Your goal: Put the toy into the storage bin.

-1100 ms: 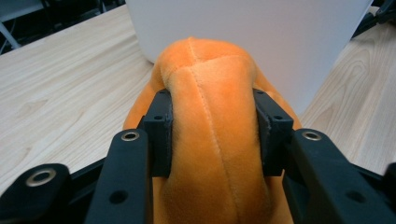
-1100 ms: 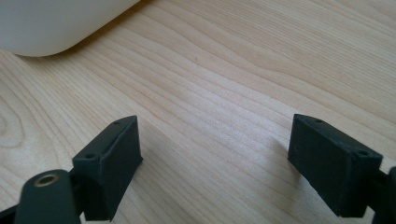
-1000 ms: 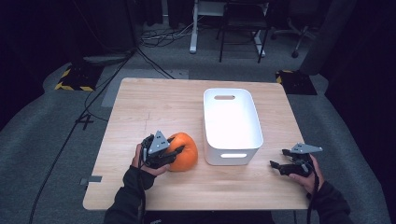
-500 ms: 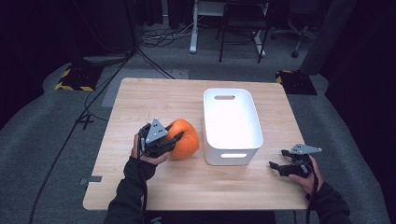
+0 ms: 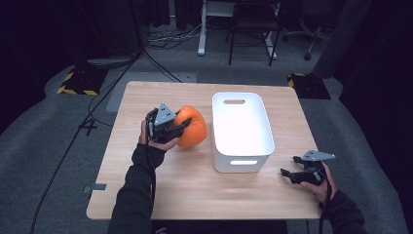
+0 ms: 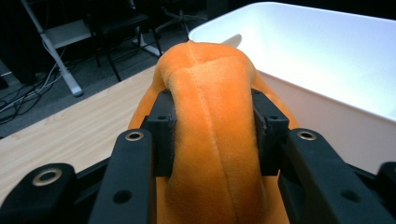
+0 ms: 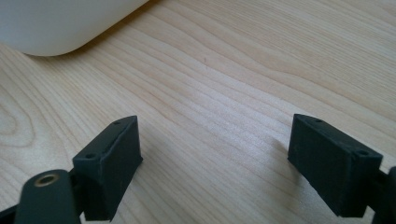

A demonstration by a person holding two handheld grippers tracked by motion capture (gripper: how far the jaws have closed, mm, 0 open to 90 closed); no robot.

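**Plush pumpkin clamped, bin alongside**

Left gripper (image 5: 171, 127) clamped on soft orange plush pumpkin (image 5: 191, 127), jaws sinking into fuzzy, seamed, rounded fabric; held just left of smooth white plastic bin (image 5: 242, 127), rounded corners w/ slot handles. Pale wood-grain table (image 5: 195, 190) underneath. Right gripper (image 5: 292, 174) at table's right edge near bin corner, jaws wide apart, nothing btwn them.

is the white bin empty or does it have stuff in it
Empty: the high view shows the white bin's bare inside, and the orange plush toy is outside it, left of its wall.
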